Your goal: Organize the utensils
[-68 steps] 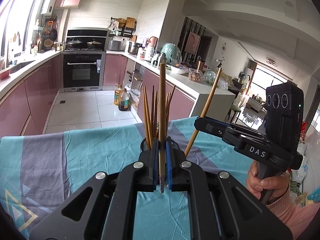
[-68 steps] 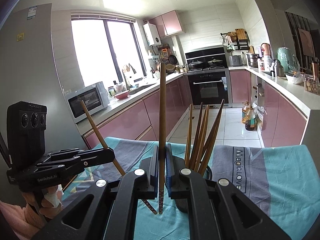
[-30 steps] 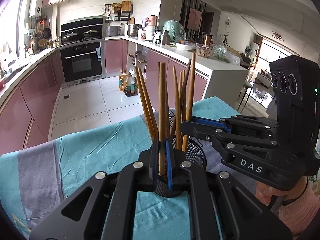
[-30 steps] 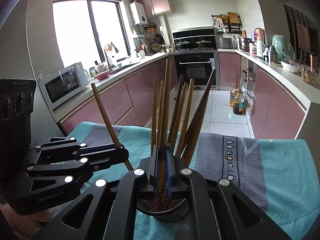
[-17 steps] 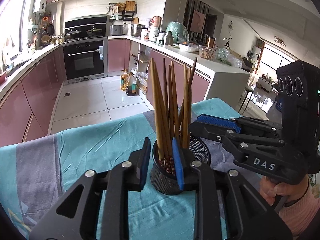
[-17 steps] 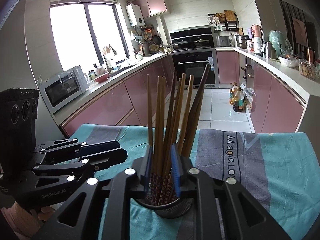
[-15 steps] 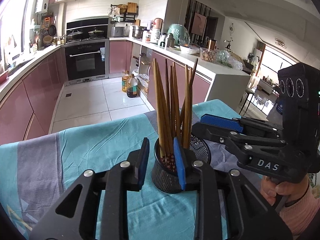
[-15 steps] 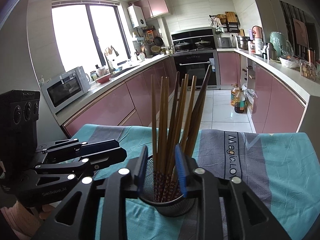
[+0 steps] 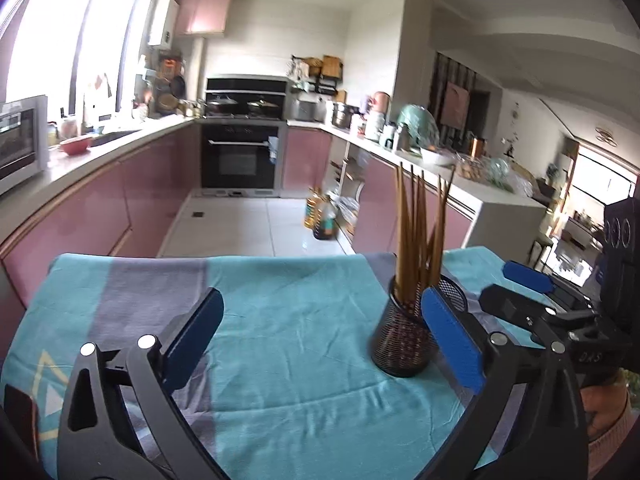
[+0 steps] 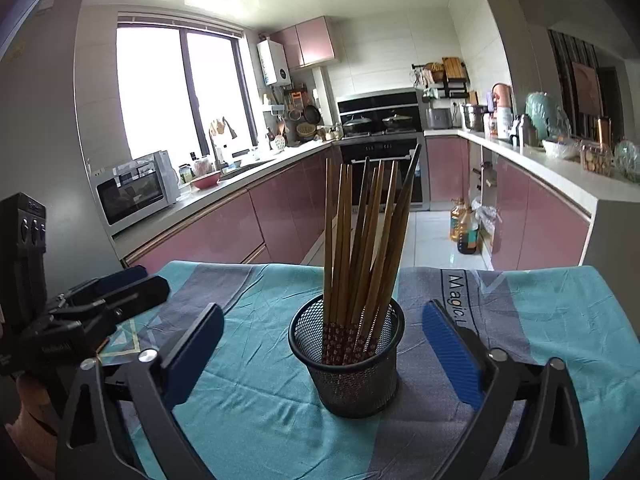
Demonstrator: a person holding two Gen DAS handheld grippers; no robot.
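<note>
Chopsticks (image 10: 362, 256) are stood nearly upright in a black mesh holder (image 10: 352, 376), long axes close to vertical, patterned ends down inside the mesh, plain tips fanned slightly upward and toward the right. The holder is set on the table, on the teal and grey cloth (image 10: 256, 396), toward the middle of the near edge in the right wrist view.

The right gripper (image 10: 322, 344) is seen with jaws opening, spread wide. The holder is framed between its blue pads (image 10: 450, 354) but is not touched by them, and nothing is pinched.

The left gripper (image 9: 320, 334) is likewise opening and spread, with only cloth between its pads; the holder (image 9: 402, 340) is seen just past the right-hand pad, partly covered by it, so contact cannot be told there. In that view the chopsticks (image 9: 420, 232) are blurred.

The lower ends of the chopsticks are only dimly made out through the mesh. The printed word on the cloth is cut off behind the right pad. A hand (image 9: 604, 412) on the right gripper's grip is cropped at the frame corner. The table's far edge is draped; beyond it pink cabinets (image 10: 224, 236) and an oven (image 10: 384, 160) are seen.
</note>
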